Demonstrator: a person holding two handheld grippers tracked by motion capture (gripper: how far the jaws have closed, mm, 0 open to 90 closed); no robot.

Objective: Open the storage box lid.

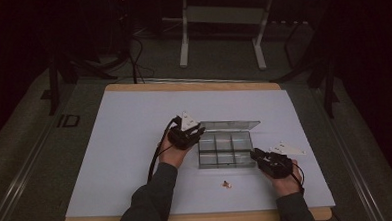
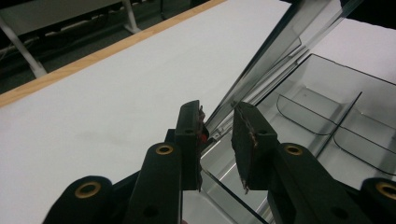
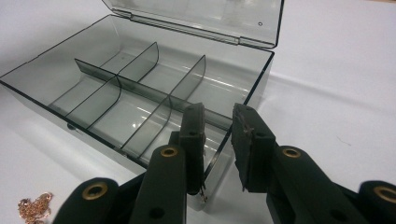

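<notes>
A clear plastic box [image 1: 225,150] with several compartments lies on the white board, its lid [image 1: 229,124] standing open at the back. My left gripper [image 1: 194,134] is at the box's left rear corner. In the left gripper view its jaws straddle the lid's [image 2: 289,37] lower corner with a gap on both sides, so this gripper [image 2: 218,109] is open. My right gripper [image 1: 258,157] is at the front right corner. One of its jaws stands inside the box [image 3: 116,93] and the other outside the wall, and the gripper [image 3: 218,112] is open.
A small copper-coloured chain [image 1: 228,184] lies on the white board [image 1: 135,143] just in front of the box, and it shows in the right gripper view as a chain [image 3: 35,207] at the lower left. The board's wooden edge [image 1: 193,85] runs along the back, with a frame's legs [image 1: 183,46] beyond.
</notes>
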